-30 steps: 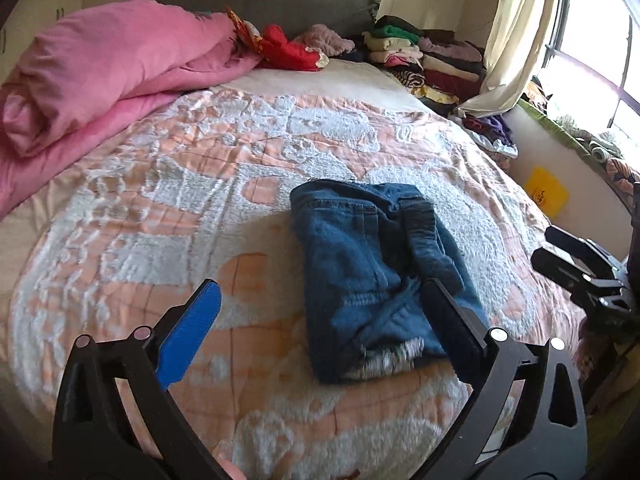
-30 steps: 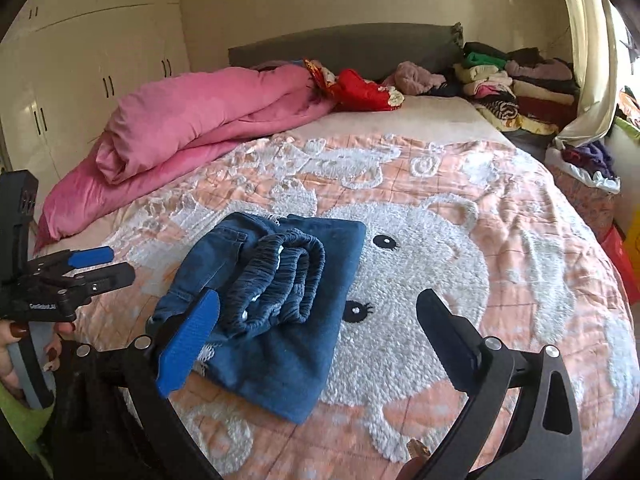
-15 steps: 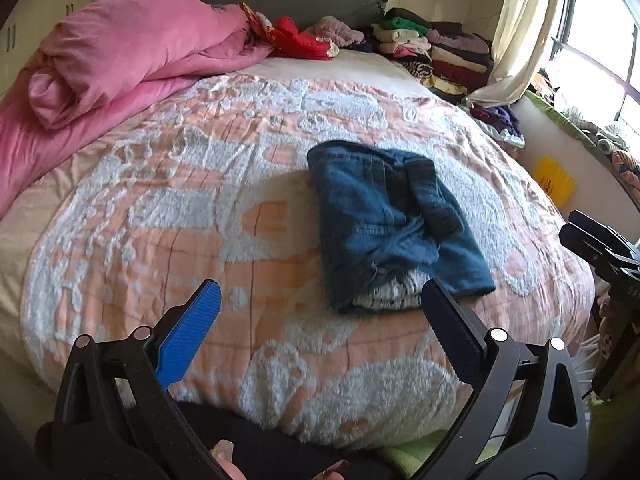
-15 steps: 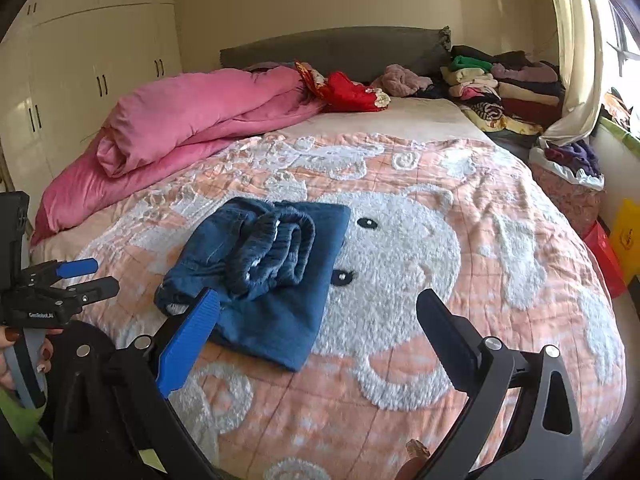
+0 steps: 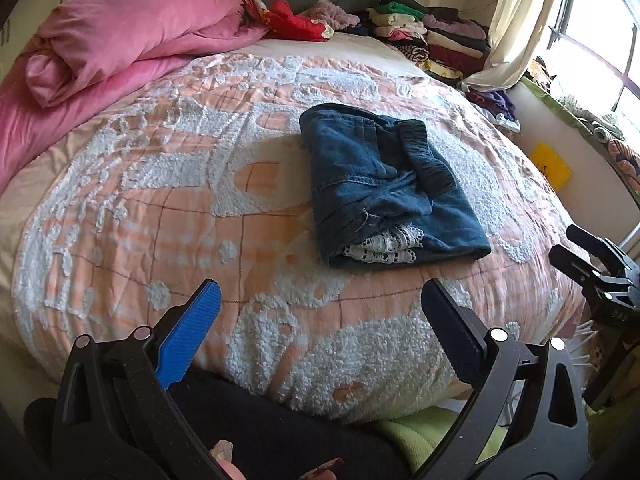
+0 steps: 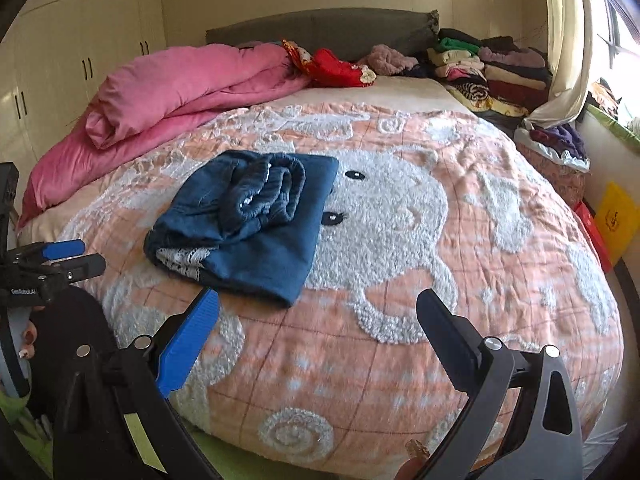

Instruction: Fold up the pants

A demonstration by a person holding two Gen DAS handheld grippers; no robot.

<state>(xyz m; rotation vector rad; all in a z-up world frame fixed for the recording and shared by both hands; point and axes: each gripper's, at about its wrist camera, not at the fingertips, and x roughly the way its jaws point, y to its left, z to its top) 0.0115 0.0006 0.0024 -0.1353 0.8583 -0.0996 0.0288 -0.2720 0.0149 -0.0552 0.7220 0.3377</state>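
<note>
The blue denim pants lie folded in a compact bundle on the peach and white bedspread, with white lace trim showing at the near end. They also show in the right wrist view. My left gripper is open and empty, held back over the bed's near edge, apart from the pants. My right gripper is open and empty, also short of the pants. The right gripper shows at the right edge of the left wrist view; the left gripper shows at the left edge of the right wrist view.
A pink duvet is heaped at the far left of the bed. Stacks of folded clothes and a red item sit by the grey headboard. A curtain and window are on the right; wardrobes on the left.
Both grippers have pulled back from the folded pants toward the foot of the bed. The pants lie still and look farther away in both views.
</note>
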